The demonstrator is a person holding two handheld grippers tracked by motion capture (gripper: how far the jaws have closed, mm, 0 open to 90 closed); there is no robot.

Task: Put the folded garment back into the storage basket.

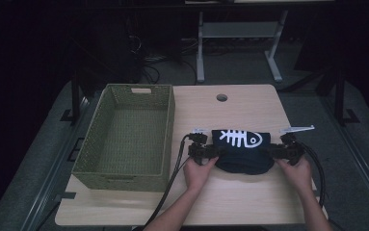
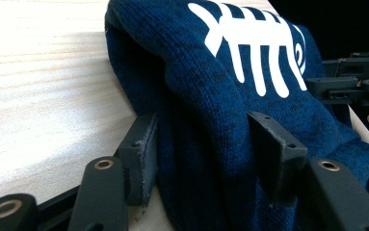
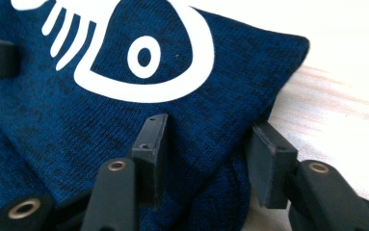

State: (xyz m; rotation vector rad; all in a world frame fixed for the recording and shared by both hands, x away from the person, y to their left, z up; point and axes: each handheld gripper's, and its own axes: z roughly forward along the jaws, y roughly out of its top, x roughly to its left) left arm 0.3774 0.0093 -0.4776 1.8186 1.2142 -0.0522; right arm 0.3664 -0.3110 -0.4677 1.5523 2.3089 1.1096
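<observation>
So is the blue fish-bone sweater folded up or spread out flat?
Folded. The blue sweater sits as a small thick bundle on the table, with doubled layers bulging at its edges, and the white fish skeleton print faces up.

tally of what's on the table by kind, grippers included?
Folded blue knit garment with white fish-bone print: 1
Green woven basket: 1
Grippers: 2, left gripper and right gripper, one at each end of the garment
Total: 4

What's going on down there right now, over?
Left tool and right tool each clamped on an end of the folded blue fish-bone sweater. Sweater flat on the table. Empty green basket alongside, nothing blocking.
</observation>
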